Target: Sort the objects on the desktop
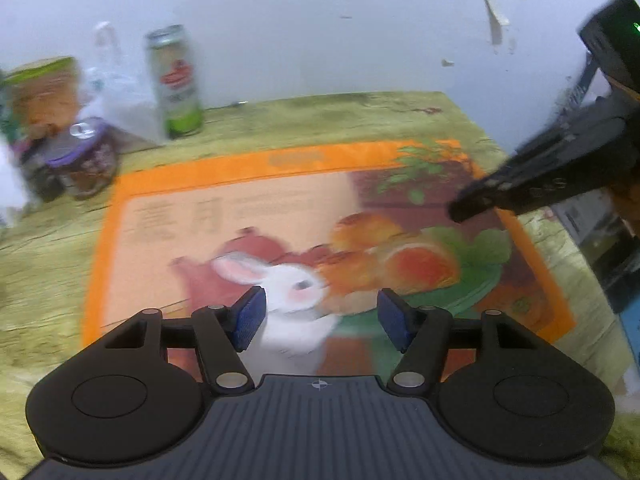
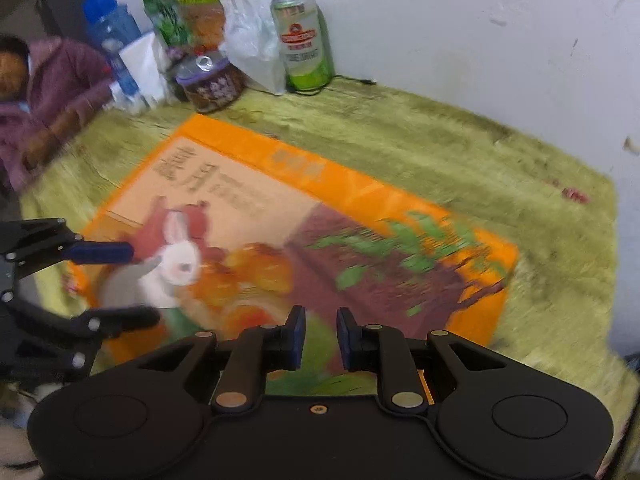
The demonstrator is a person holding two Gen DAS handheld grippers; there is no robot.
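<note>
A large flat orange box with a white rabbit picture (image 1: 280, 208) (image 2: 320, 208) lies on the yellow-green table. My left gripper (image 1: 322, 316) hovers over the box's near edge, jaws apart, with nothing between the blue pads. In the right wrist view it shows at the left (image 2: 132, 286), over the rabbit. My right gripper (image 2: 322, 338) hangs over the box's near side, pads close together and holding nothing. Its dark fingers (image 1: 480, 196) reach in from the right in the left wrist view.
Along the back wall stand a green drink can (image 1: 176, 80) (image 2: 304, 40), a purple-lidded jar (image 1: 86, 156) (image 2: 212, 80), a snack packet (image 2: 192, 20), a white plastic bag (image 2: 248, 40) and a blue bottle (image 2: 112, 40). A person in purple (image 2: 52, 80) is at the left.
</note>
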